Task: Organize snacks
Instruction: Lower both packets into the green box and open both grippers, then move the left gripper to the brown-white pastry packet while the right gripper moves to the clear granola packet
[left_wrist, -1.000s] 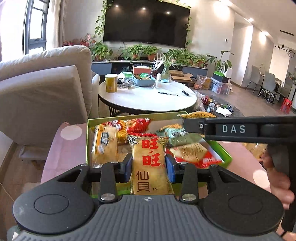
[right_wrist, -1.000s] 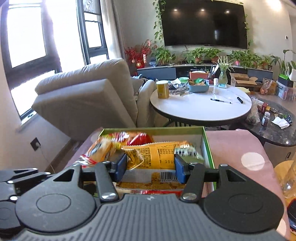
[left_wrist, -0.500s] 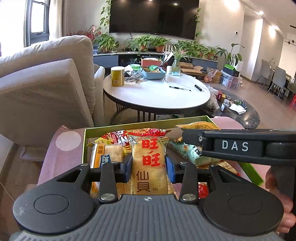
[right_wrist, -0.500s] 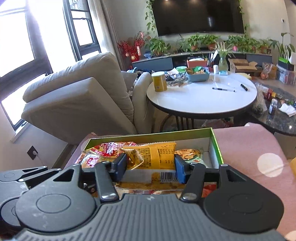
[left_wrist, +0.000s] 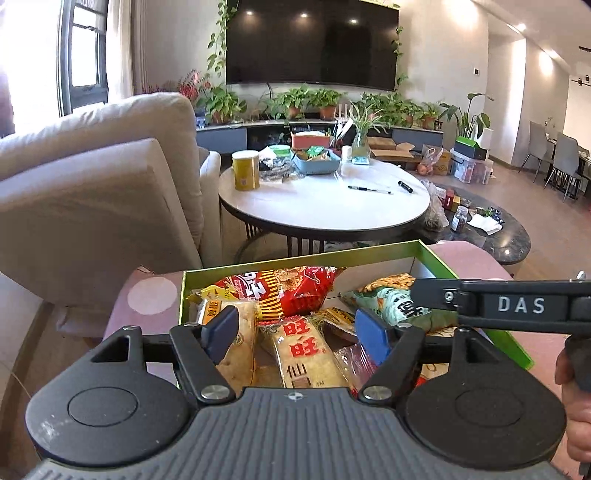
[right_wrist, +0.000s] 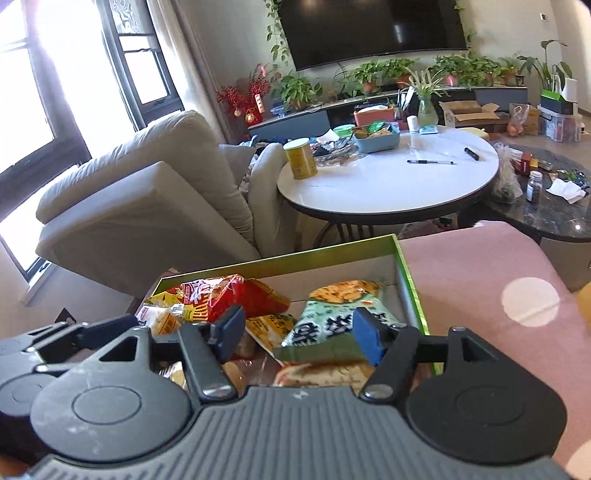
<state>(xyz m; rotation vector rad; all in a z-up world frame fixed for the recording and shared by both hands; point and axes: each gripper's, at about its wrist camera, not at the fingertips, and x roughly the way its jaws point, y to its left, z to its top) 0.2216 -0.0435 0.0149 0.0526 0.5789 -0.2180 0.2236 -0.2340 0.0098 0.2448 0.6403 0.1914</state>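
A green-rimmed box (left_wrist: 303, 256) (right_wrist: 280, 258) holds several snack packets on a pink spotted cloth. My left gripper (left_wrist: 295, 332) is open just above the box; a yellow rice-cracker packet (left_wrist: 306, 354) lies loose between its blue pads, beside a red packet (left_wrist: 288, 291). My right gripper (right_wrist: 297, 334) is open and empty over the box, above a pale green packet (right_wrist: 332, 310) and a yellow packet (right_wrist: 269, 328). The right gripper's black body (left_wrist: 517, 304) crosses the right of the left wrist view.
The pink cloth (right_wrist: 480, 280) extends right of the box. A grey sofa (left_wrist: 92, 192) stands to the left. A round white table (left_wrist: 325, 199) with a yellow can (left_wrist: 245, 170), a blue tray and pens stands behind the box, with a dark low table (right_wrist: 543, 210) beside it.
Both grippers opened and let go of their yellow packets, which now lie in the box. Both grippers pulled back slightly.
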